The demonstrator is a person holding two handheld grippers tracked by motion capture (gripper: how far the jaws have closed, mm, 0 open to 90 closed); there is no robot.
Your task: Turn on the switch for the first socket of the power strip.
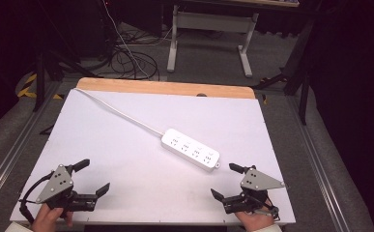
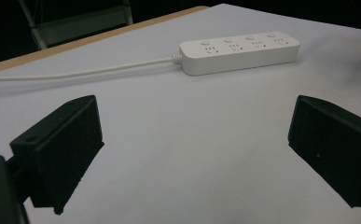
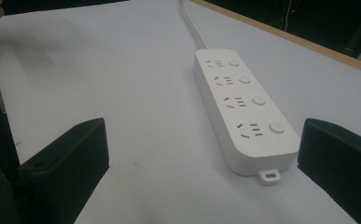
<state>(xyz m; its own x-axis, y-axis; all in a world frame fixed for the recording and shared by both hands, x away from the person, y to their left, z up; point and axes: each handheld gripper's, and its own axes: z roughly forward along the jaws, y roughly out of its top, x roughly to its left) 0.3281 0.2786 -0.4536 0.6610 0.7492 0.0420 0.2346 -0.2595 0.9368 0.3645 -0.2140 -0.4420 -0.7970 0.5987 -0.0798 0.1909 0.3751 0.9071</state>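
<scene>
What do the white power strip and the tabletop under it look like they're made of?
The power strip looks like moulded plastic: smooth, rounded edges, slightly glossy. The tabletop has a matte white surface, perhaps paper or laminate; the bare strip along its far edge looks like light wood.

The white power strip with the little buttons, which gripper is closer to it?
Right. The right gripper sits open just below the tabbed end of the power strip. The left gripper, also open, is farther off, near the table's lower left corner.
</scene>
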